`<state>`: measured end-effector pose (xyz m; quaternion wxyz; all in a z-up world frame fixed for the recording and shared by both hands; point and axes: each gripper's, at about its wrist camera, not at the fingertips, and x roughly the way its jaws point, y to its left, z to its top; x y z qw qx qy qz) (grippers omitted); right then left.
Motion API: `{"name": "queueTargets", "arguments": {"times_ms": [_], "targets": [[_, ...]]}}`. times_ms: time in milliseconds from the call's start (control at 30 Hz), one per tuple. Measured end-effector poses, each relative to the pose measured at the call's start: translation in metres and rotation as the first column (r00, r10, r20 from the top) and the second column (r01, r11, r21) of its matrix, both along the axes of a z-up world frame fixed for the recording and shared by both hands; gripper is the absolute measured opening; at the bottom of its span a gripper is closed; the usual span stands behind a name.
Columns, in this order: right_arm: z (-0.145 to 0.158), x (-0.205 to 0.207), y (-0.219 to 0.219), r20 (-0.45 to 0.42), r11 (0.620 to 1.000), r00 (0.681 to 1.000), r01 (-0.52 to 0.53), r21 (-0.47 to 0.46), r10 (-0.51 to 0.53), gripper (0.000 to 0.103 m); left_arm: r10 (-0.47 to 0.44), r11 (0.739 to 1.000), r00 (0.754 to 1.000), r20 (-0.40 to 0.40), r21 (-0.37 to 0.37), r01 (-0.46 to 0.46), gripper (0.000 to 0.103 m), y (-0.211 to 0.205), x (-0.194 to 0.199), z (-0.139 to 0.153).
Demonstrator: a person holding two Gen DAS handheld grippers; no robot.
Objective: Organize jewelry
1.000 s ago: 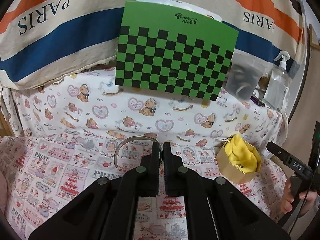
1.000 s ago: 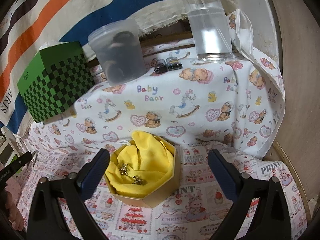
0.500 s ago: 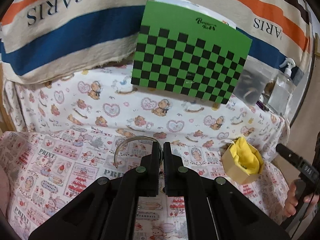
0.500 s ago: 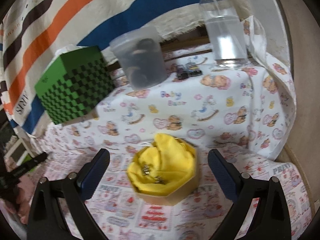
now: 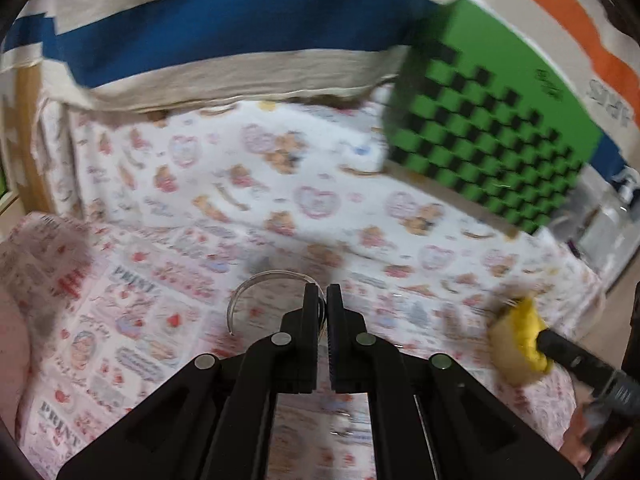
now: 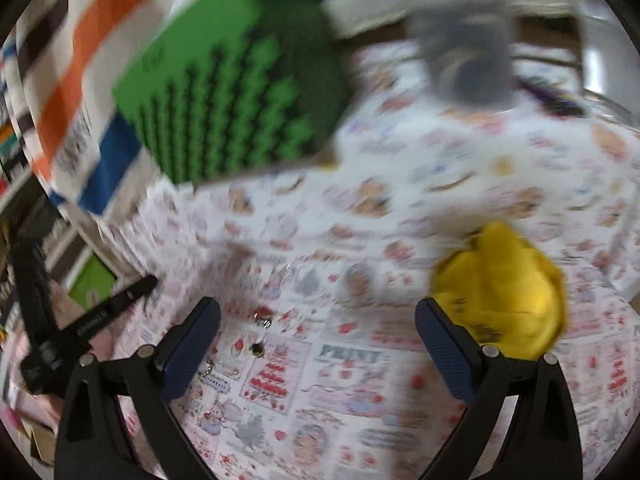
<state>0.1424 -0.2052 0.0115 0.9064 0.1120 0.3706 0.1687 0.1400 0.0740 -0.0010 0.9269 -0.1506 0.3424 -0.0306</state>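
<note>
My left gripper (image 5: 322, 300) is shut on a thin silver bangle (image 5: 256, 284), which arcs out to the left of the fingers above the printed cloth. The gold box with yellow lining (image 5: 518, 344) sits at the lower right of that view, with my right gripper's finger beside it. In the blurred right wrist view my right gripper (image 6: 318, 344) is open and empty above the cloth. The yellow-lined box (image 6: 504, 288) is just right of it. Small metal jewelry pieces (image 6: 260, 336) lie on the cloth near its left finger. The left gripper (image 6: 92, 320) shows at far left.
A green checkered box (image 5: 496, 120) stands at the back on the bear-print cloth, also in the right wrist view (image 6: 232, 100). A cloudy plastic cup (image 6: 468, 60) stands behind. A striped PARIS cloth (image 5: 200, 32) hangs at the back.
Both views swing left and blur. The left gripper keeps hold of the bangle. The right gripper has moved left of the yellow box, over small pieces on the cloth.
</note>
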Motion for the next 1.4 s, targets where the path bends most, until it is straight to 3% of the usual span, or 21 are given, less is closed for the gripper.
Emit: {"name": "queueTargets", "arguments": {"times_ms": [267,400,500,767,833,933,1400], "targets": [[-0.04,0.044,0.071,-0.148,0.993,0.988,-0.065,-0.102,0.049,0.062,0.04,0.999,0.999,0.004,0.017,-0.04,0.003,0.01,-0.001,0.0],[-0.052,0.052,0.085,-0.185,0.993,0.981,-0.082,-0.084,0.065,0.041,0.041,0.999,0.999,0.014,-0.016,-0.041,0.003,0.013,-0.006,0.004],[-0.062,0.06,0.089,-0.22,0.996,0.973,-0.081,-0.039,0.071,0.029,0.033,0.999,0.998,0.049,0.011,-0.033,0.003,0.007,-0.011,0.012],[-0.073,0.069,0.096,-0.23,0.996,0.971,-0.072,-0.051,0.058,0.022,0.025,1.0,0.998,0.055,0.005,-0.025,0.003,0.006,-0.012,0.016],[-0.075,0.069,0.094,-0.23,0.997,0.972,-0.066,-0.041,0.055,0.013,0.029,1.0,0.998,0.049,0.008,-0.029,0.003,0.006,-0.011,0.015],[-0.075,0.068,0.093,-0.226,0.997,0.972,-0.069,-0.041,0.058,0.01,0.035,0.999,0.998,0.044,0.009,-0.035,0.003,0.005,-0.01,0.013],[-0.031,0.02,0.056,-0.109,0.995,0.991,-0.08,-0.065,0.072,0.003,-0.025,0.996,0.996,0.087,0.087,0.018,0.003,-0.021,-0.016,0.019]]}}
